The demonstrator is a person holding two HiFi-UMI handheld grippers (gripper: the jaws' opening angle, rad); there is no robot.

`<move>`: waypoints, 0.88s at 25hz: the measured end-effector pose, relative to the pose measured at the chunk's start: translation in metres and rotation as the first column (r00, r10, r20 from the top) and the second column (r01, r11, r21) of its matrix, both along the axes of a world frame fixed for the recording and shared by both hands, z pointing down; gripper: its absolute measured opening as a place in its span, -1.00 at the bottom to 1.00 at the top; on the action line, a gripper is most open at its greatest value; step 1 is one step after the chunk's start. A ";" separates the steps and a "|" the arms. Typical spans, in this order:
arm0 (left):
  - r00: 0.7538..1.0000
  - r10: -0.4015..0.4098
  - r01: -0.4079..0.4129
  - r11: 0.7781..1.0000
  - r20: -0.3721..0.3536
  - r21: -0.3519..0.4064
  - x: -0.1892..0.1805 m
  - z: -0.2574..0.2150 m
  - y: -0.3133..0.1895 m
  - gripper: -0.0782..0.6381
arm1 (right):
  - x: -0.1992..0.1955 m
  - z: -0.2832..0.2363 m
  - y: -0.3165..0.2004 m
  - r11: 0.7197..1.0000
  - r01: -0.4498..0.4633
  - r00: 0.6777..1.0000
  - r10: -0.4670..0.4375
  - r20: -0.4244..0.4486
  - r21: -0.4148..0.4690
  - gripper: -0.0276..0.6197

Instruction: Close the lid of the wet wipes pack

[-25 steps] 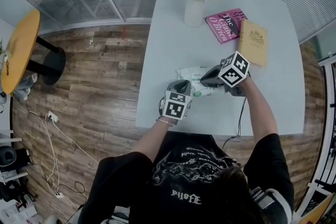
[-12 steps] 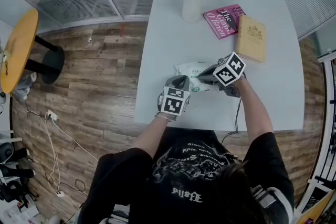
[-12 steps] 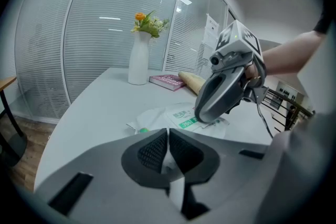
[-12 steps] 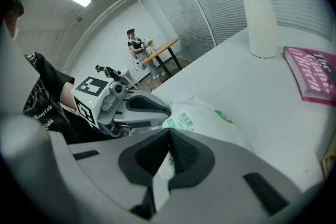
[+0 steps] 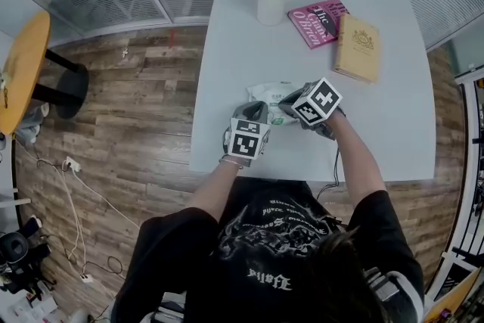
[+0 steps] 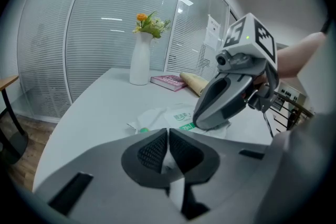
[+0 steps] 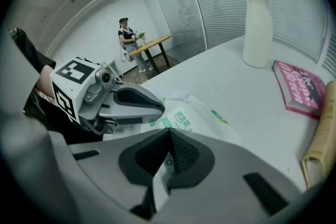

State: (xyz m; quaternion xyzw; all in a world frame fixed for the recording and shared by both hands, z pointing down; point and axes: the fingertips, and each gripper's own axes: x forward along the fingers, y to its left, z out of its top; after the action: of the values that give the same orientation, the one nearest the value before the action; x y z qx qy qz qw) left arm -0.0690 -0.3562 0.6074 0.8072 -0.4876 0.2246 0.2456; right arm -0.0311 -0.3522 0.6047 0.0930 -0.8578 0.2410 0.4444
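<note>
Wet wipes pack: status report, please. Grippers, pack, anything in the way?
Left gripper and right gripper both shut, tips down at wet wipes pack. Pack flat on table; lid not readable. Vase, books far side, out of the way.

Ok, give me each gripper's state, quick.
Left gripper: jaws shut, nothing visible between them.
Right gripper: jaws shut, nothing between them, tips by the wet wipes pack.

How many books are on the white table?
2. A pink book lies near the white vase, and a tan book lies beside it, further from the vase. No other book shows in any view.
</note>
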 end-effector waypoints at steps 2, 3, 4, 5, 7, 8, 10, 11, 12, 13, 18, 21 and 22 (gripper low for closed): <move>1.000 -0.006 0.006 1.000 0.004 -0.001 0.000 0.001 0.000 -0.73 | 0.000 0.002 0.000 0.998 -0.017 1.000 0.018 -0.013 0.056 -0.92; 1.000 -0.009 0.009 1.000 0.004 -0.003 0.000 0.001 0.001 -0.73 | 0.001 0.000 0.000 0.997 -0.051 0.999 0.051 0.002 0.063 -0.92; 1.000 -0.010 0.010 1.000 0.003 -0.007 0.001 0.001 0.001 -0.73 | 0.002 -0.001 -0.001 0.993 -0.103 0.994 0.102 0.028 0.053 -0.92; 1.000 -0.008 0.008 1.000 -0.001 -0.011 0.002 0.000 0.002 -0.73 | 0.003 -0.003 -0.002 0.985 -0.168 0.984 0.166 0.063 0.030 -0.92; 1.000 0.001 -0.002 1.000 -0.028 -0.016 0.002 -0.002 0.003 -0.73 | 0.007 -0.006 -0.001 0.955 -0.296 0.945 0.296 0.138 -0.019 -0.92; 0.998 0.005 -0.006 1.000 -0.055 -0.010 0.001 -0.006 0.005 -0.73 | 0.009 -0.010 0.000 0.939 -0.344 0.923 0.343 0.176 -0.024 -0.92; 0.994 0.006 -0.003 1.000 -0.108 0.028 -0.004 -0.018 0.006 -0.73 | 0.015 -0.021 0.002 0.913 -0.407 0.885 0.391 0.253 0.014 -0.92; 0.992 0.006 0.001 0.999 -0.123 0.055 -0.007 -0.027 0.006 -0.73 | 0.020 -0.029 0.002 0.900 -0.433 0.869 0.403 0.286 0.046 -0.92; 0.991 0.008 0.003 0.997 -0.131 0.082 -0.010 -0.036 0.007 -0.73 | 0.026 -0.037 0.001 0.883 -0.462 0.852 0.417 0.316 0.083 -0.92; 0.991 0.011 0.004 0.994 -0.133 0.108 -0.012 -0.045 0.010 -0.73 | 0.034 -0.046 0.000 0.860 -0.496 0.833 0.433 0.344 0.120 -0.92; 0.992 0.015 0.013 0.976 -0.128 0.217 -0.025 -0.085 0.036 -0.73 | 0.061 -0.084 0.006 0.753 -0.563 0.811 0.423 0.405 0.340 -0.92; 0.992 -0.002 0.036 0.962 -0.124 0.271 -0.028 -0.100 0.051 -0.73 | 0.063 -0.101 0.022 0.698 -0.569 0.812 0.395 0.430 0.435 -0.92; 0.992 -0.006 0.041 0.955 -0.122 0.292 -0.028 -0.106 0.054 -0.73 | 0.062 -0.106 0.027 0.678 -0.579 0.806 0.391 0.445 0.453 -0.92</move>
State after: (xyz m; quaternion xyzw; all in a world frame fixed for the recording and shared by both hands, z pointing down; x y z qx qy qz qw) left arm -0.0968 -0.3024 0.5015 0.8409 -0.5095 0.0978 0.1544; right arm 0.0314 -0.3250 0.4988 0.4090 -0.8908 0.0962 0.1732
